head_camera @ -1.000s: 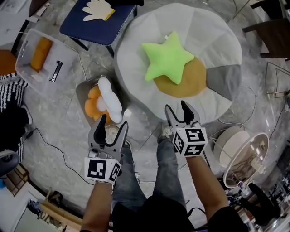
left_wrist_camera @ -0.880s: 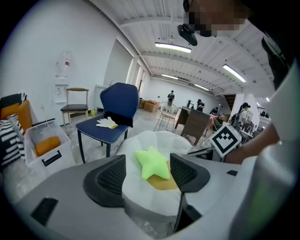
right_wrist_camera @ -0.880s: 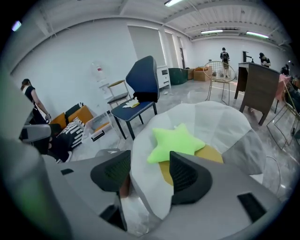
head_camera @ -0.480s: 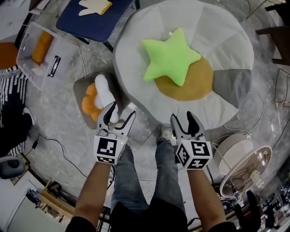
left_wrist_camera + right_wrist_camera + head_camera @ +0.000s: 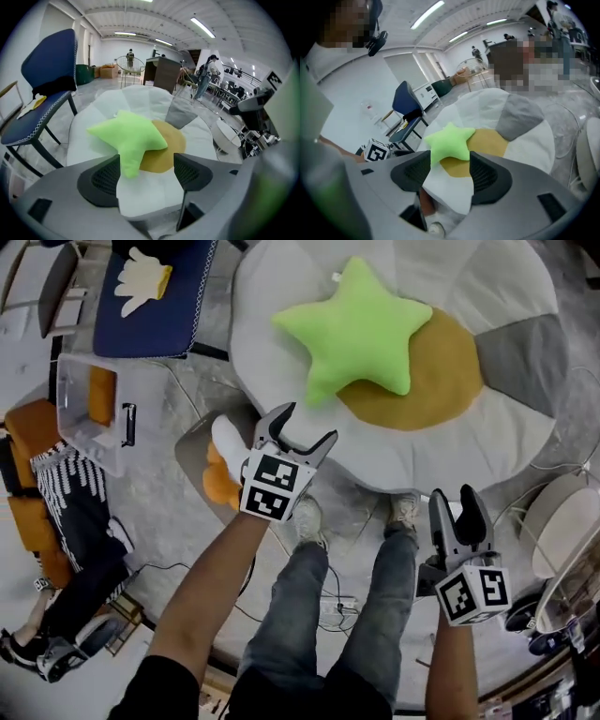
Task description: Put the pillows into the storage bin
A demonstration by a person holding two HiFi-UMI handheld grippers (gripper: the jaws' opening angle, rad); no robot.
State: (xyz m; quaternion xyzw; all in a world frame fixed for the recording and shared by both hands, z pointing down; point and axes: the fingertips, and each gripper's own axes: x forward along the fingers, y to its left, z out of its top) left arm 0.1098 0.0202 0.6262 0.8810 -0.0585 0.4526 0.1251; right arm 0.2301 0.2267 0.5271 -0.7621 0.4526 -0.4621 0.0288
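Observation:
A green star pillow (image 5: 361, 329) lies on a big round white cushion (image 5: 281, 296) with a mustard centre. My left gripper (image 5: 305, 425) hovers at the cushion's near edge, just short of the star. Its jaws are opening and nothing is between them. In the left gripper view the star (image 5: 129, 136) lies just beyond the left gripper (image 5: 146, 176). My right gripper (image 5: 456, 498) hangs open and empty at the lower right, over the floor. A grey storage bin (image 5: 192, 442) left of my left arm holds a white pillow (image 5: 228, 437) and an orange pillow (image 5: 220, 488).
A blue chair (image 5: 159, 320) at the upper left carries a cream hand-shaped cushion (image 5: 141, 282). A clear plastic box (image 5: 80, 413) with an orange thing in it stands on the floor at the left. A white fan (image 5: 562, 540) and cables lie at the right.
My left gripper has moved forward from beside the bin to the cushion's edge, and its jaws stand wider. My right gripper has dropped back to the lower right.

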